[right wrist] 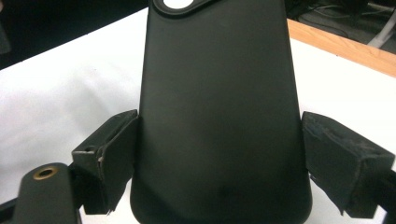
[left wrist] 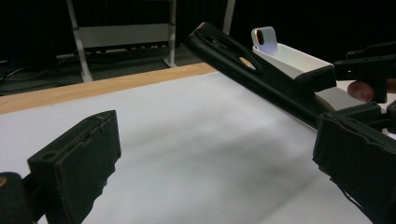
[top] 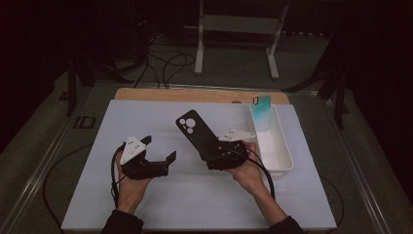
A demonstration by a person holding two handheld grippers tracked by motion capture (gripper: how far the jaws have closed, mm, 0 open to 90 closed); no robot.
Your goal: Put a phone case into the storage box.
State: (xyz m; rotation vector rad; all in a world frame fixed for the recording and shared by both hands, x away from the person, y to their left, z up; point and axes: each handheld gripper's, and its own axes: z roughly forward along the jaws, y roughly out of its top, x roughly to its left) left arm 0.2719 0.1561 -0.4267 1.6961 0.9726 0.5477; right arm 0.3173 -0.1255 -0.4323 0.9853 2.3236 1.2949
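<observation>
1. Nearest the camera in the right gripper view is the matte black rubbery phone case [right wrist: 219,107], back face up, standing between the two black jaws of my right tongs [right wrist: 219,163].
2. Those jaws sit against the case's two long edges near its lower end, clamped on it; the left jaw touches the edge, and the right one is at the edge too, though I cannot tell how tight the contact is there.
3. From the high view, my right tongs [top: 214,155] hold the black case [top: 195,131] above the white sheet covering the table [top: 146,204], the case slanting up and away to the left, with its round camera cut-outs at the far end.
4. My left tongs [top: 159,148] are held in my left hand [top: 129,183] to the left of the case, jaws spread apart and gripping nothing.
5. Looking along my left tongs [left wrist: 210,168], the jaws stand wide with bare white sheet between them, and the black case [left wrist: 252,70] crosses the upper right, tilted, clear of both jaws.
6. Just to the right of my right hand [top: 248,170] lies a long white plastic tray [top: 282,146], with a teal phone case [top: 261,109] leaning upright at its far end.
7. At the far edge of the table a strip of bare wood [top: 195,95] shows beyond the sheet.
</observation>
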